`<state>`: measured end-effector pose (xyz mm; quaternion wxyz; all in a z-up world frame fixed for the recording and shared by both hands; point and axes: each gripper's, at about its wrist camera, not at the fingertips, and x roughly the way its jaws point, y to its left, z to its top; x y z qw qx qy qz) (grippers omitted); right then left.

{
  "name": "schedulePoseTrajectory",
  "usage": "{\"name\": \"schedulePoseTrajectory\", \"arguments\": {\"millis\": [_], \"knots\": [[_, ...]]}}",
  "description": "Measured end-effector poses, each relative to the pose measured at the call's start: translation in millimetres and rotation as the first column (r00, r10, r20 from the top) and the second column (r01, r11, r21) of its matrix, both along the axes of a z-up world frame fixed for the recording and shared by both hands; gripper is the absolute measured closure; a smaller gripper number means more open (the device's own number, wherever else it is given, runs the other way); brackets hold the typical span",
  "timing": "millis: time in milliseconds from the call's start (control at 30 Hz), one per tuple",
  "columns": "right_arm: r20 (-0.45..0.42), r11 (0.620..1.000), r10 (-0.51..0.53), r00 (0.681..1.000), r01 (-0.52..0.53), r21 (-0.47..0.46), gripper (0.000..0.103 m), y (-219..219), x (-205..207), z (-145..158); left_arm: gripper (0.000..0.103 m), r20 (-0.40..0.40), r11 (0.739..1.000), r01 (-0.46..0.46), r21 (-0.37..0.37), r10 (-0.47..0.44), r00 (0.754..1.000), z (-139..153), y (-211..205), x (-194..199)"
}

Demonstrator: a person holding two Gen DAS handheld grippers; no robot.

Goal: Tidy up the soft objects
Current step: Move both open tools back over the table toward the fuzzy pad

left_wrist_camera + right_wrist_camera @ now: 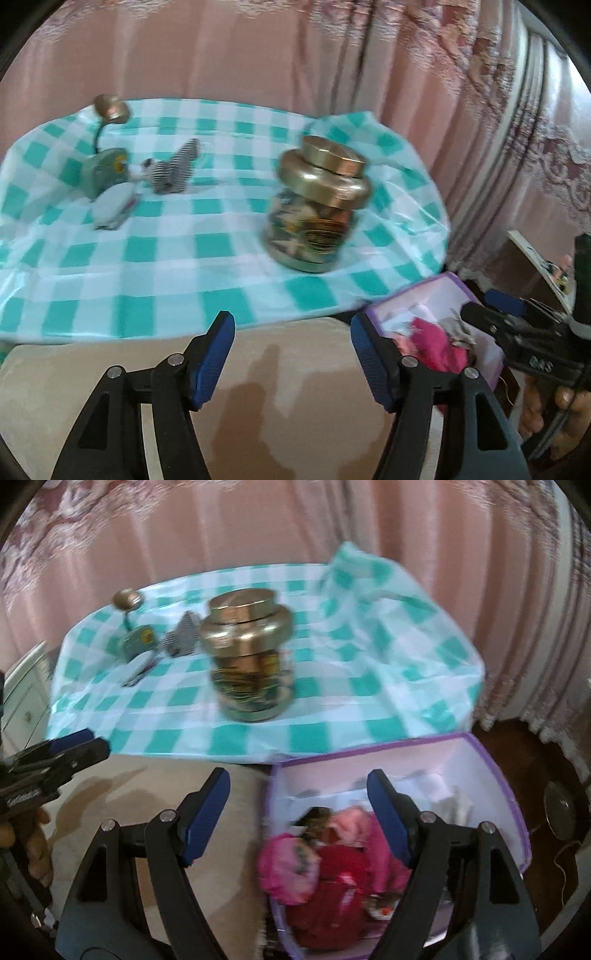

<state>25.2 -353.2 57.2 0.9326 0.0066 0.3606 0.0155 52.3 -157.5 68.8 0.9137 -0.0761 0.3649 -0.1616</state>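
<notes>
A box with a purple rim (373,745) holds a heap of pink and red soft clothes (332,867). My right gripper (298,775) hangs open over the box's left edge, its right finger above the clothes and nothing between the pads. My left gripper (291,321) is open over a beige padded surface (266,413), also with nothing in it. The box (417,293) lies to its right, with the right gripper (491,306) above it. A small striped cloth item (173,170) lies on the green-checked tablecloth (184,258). Both views are blurred.
A glass jar with a gold lid (317,203) stands mid-table. At the far left sit a small green lamp-like object (107,166) and a white item (110,206). Pink curtains (258,55) hang behind. Dark floor (524,753) shows right of the box.
</notes>
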Motion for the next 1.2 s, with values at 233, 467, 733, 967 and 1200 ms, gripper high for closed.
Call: {"name": "schedulePoseTrajectory", "arguments": {"millis": [233,467,733,967,1200], "knots": [[-0.028,0.995,0.096,0.995,-0.096,-0.02,0.024,46,22,-4,0.037,-0.024,0.991,-0.128,0.04,0.129,0.991,-4,35,17],[-0.031,0.985,0.166,0.986,-0.167,-0.038,0.024,82,54,7,0.037,-0.07,0.979,-0.195,0.059,0.198,0.978,-11,63,44],[-0.031,0.975,0.217,0.976,-0.218,-0.042,0.024,117,105,21,0.037,-0.087,0.969,-0.235,0.081,0.242,0.966,-11,96,82],[-0.035,0.966,0.253,0.967,-0.255,-0.048,0.024,148,152,23,0.037,-0.117,0.959,-0.265,0.1,0.275,0.954,-20,129,121],[-0.05,0.963,0.264,0.963,-0.266,-0.043,0.024,178,199,17,0.025,-0.154,0.946,-0.314,0.082,0.323,0.934,-34,165,156]]}}
